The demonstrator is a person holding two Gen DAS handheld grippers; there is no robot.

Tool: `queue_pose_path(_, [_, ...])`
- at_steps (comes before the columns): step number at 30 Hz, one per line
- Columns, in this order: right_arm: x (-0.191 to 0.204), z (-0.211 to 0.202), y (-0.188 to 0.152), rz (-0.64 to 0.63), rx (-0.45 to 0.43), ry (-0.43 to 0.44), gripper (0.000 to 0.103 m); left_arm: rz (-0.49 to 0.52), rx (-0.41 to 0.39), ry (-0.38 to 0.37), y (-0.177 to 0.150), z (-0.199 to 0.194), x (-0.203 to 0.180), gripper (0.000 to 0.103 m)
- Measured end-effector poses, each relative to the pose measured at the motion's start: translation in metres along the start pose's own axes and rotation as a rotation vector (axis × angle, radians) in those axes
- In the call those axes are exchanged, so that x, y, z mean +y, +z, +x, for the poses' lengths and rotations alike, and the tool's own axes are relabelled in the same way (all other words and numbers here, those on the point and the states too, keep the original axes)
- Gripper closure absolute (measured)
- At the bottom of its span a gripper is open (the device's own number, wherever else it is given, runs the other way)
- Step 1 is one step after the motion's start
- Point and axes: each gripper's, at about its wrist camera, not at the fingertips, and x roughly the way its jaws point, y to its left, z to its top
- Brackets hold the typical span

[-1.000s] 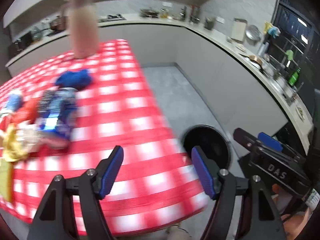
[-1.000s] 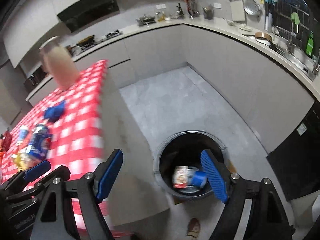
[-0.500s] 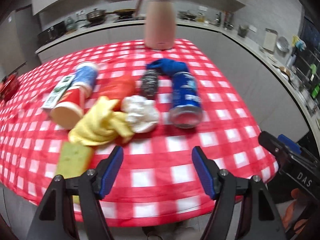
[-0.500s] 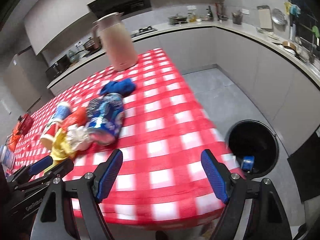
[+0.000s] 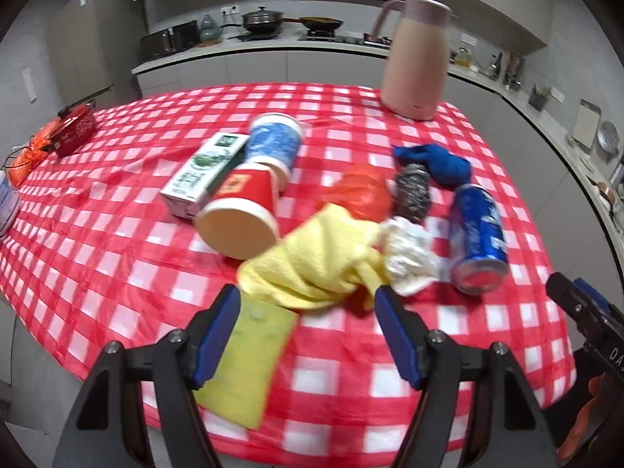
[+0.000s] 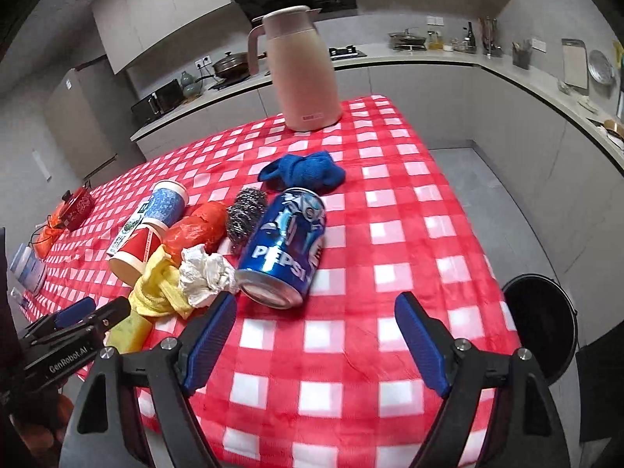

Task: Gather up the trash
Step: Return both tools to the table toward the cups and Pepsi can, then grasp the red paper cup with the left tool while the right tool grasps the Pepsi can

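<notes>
Trash lies in a heap on the red checked table [image 5: 117, 241]: a blue Pepsi can [image 6: 282, 243] on its side, crumpled white paper [image 6: 204, 275], a yellow cloth [image 5: 316, 261], an orange bag [image 5: 360, 193], a steel scourer [image 6: 245, 216], a red paper cup [image 5: 241, 218], a blue cup [image 5: 275, 142], a milk carton [image 5: 204, 173] and a yellow sponge [image 5: 249, 358]. My left gripper [image 5: 306, 331] hovers open just before the yellow cloth, nothing between its fingers. My right gripper [image 6: 316, 343] is opening, empty, just before the can. The black bin [image 6: 540, 325] stands on the floor right of the table.
A pink thermos jug [image 6: 302, 70] stands at the table's far edge, a blue rag [image 6: 304, 173] in front of it. A red pouch [image 5: 74, 130] and an orange item lie at the far left. Kitchen counters run along the back and right walls.
Both grippers have swung left from the bin and floor to over the table, now facing the trash heap. The right jaws have widened slightly. Neither holds anything.
</notes>
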Motion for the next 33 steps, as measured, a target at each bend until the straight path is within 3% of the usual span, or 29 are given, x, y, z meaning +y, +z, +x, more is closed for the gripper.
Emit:
queue_pose_path(11, [0.031,0.042,0.022,0.074,-0.002,-0.080,0.016,0.046,0.008,-0.009,0.041,0.047,0.044,0.028])
queue_pose_path(20, [0.034,0.078,0.035,0.111,0.036,-0.170,0.016,0.095,0.069,-0.045,0.062,0.094,0.047,0.028])
queue_pose_path(28, [0.028,0.104,0.035,0.152,0.081,-0.167,0.015,0.087,0.131,-0.105,0.058,0.119,0.050,0.029])
queue_pose_path(33, [0.027,0.115,0.034,0.183,0.114,-0.126,0.015,0.064,0.113,-0.126,0.056,0.117,0.056,0.034])
